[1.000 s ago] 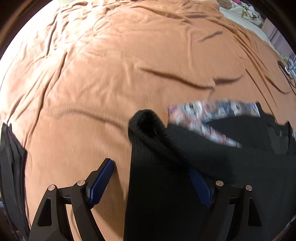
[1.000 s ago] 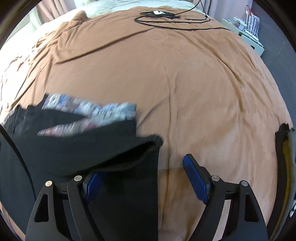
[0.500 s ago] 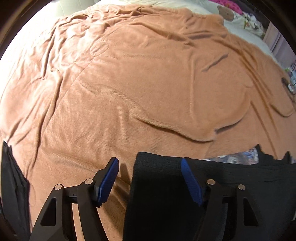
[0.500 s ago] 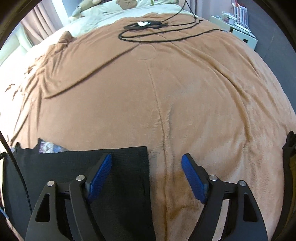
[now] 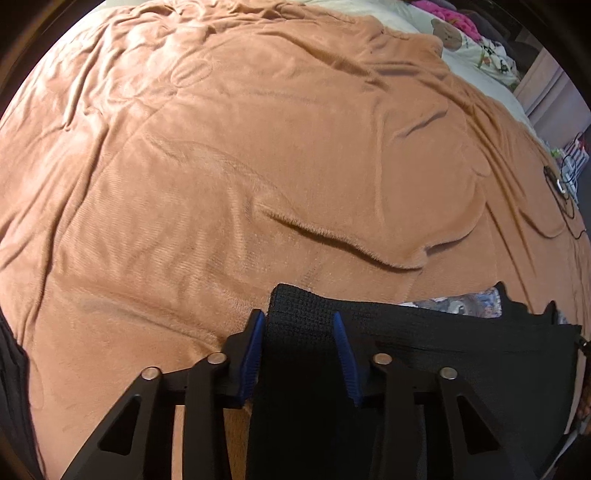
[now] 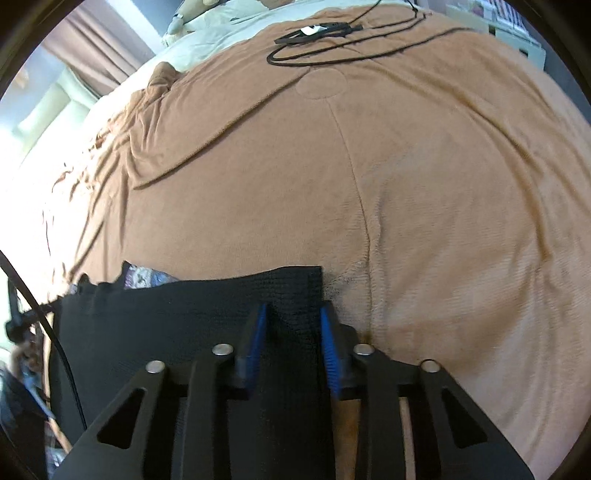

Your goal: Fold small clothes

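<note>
Black knit fabric, the small garment (image 5: 443, 354), lies flat at the near edge of a tan fleece blanket (image 5: 258, 177) spread over the bed, with a strip of patterned lining (image 5: 461, 301) peeking out along its far edge.

The left gripper (image 5: 298, 321) has just been closing its blue-padded fingers (image 5: 255, 347), and they now stand narrow on either side of the garment's left corner. A raised fold of the black knit sits between them, and both pads appear to press against it.

The right gripper (image 6: 291, 314) has likewise just been closing. Its fingers (image 6: 328, 343) are narrower still, pinching a small ridge of cloth at the garment's right corner (image 6: 306, 280), with the outer pad lying right at the fabric's edge against the blanket.

Both grippers point steeply down toward the bed, each at one corner of the same garment, well apart across its width.

Farther up the blanket, in the right wrist view, a coiled black cable (image 6: 332, 33) lies near pale bedding (image 6: 207, 40). In the left wrist view a pillow with a bear print (image 5: 448, 31) sits beyond the blanket's far edge.
</note>
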Tool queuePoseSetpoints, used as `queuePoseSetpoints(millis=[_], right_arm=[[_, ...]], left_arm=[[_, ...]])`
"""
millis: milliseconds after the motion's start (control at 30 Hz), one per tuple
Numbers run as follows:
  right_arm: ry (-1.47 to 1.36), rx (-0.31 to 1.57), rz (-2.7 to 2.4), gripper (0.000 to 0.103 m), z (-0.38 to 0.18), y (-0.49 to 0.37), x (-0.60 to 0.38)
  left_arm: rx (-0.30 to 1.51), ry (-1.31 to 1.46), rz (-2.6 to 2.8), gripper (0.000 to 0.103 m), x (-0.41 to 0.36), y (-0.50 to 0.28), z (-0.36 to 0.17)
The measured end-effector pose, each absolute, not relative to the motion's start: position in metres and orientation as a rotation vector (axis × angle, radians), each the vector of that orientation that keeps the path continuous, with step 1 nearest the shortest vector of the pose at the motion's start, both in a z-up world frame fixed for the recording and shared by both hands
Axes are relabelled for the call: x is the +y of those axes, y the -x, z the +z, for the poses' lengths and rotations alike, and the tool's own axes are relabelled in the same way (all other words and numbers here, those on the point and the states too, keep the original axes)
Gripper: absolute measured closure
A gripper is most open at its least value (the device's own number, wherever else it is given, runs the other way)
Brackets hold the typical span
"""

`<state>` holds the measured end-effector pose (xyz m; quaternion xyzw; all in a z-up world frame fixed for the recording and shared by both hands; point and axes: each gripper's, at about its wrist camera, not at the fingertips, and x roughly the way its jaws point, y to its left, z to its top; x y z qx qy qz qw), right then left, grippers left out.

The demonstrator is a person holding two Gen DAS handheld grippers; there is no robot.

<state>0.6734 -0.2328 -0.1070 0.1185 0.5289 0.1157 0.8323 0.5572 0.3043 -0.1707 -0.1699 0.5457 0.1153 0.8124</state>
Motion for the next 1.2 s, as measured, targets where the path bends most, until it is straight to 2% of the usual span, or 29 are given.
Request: queuePoseSetpoints(millis=[67, 100, 533, 967, 1067, 1100, 1133, 1167, 1200], right_arm=[[-0.252, 1.113, 0.251, 0.095, -0.105, -0.675, -0.235], [-0.242, 1.103, 0.249, 0.098, -0.102, -0.674, -0.235], [-0.215, 0.988, 0.223, 0.099, -0.064, -0.642, -0.228], [-0.218, 1.045, 0.167, 0.098, -0.088, -0.677, -0.222], [-0.272, 1.075, 0.153, 0.084, -0.098, -0.681, -0.224], [-0.277, 1.068, 0.153, 0.068, -0.098, -0.68, -0.225], [-0.281, 1.057, 0.159, 0.046, -0.096, -0.678, -0.226], [-0.282, 1.043, 0.164, 0.037, -0.094, -0.675, -0.226], [-0.28, 1.027, 0.166, 0.03, -0.091, -0.673, -0.226]], left_arm=[[1.151, 0.354, 0.248, 0.081, 0.303, -0.558, -0.169], [1.148, 0.353, 0.256, 0.096, 0.302, -0.558, -0.167], [1.02, 0.303, 0.278, 0.098, 0.305, -0.554, -0.113], [1.111, 0.323, 0.318, 0.097, 0.312, -0.597, -0.148], [1.133, 0.322, 0.305, 0.097, 0.31, -0.6, -0.153], [1.132, 0.32, 0.297, 0.096, 0.308, -0.599, -0.152], [1.132, 0.322, 0.295, 0.09, 0.308, -0.598, -0.152], [1.13, 0.33, 0.294, 0.084, 0.309, -0.597, -0.15], [1.124, 0.338, 0.297, 0.07, 0.309, -0.595, -0.149]])
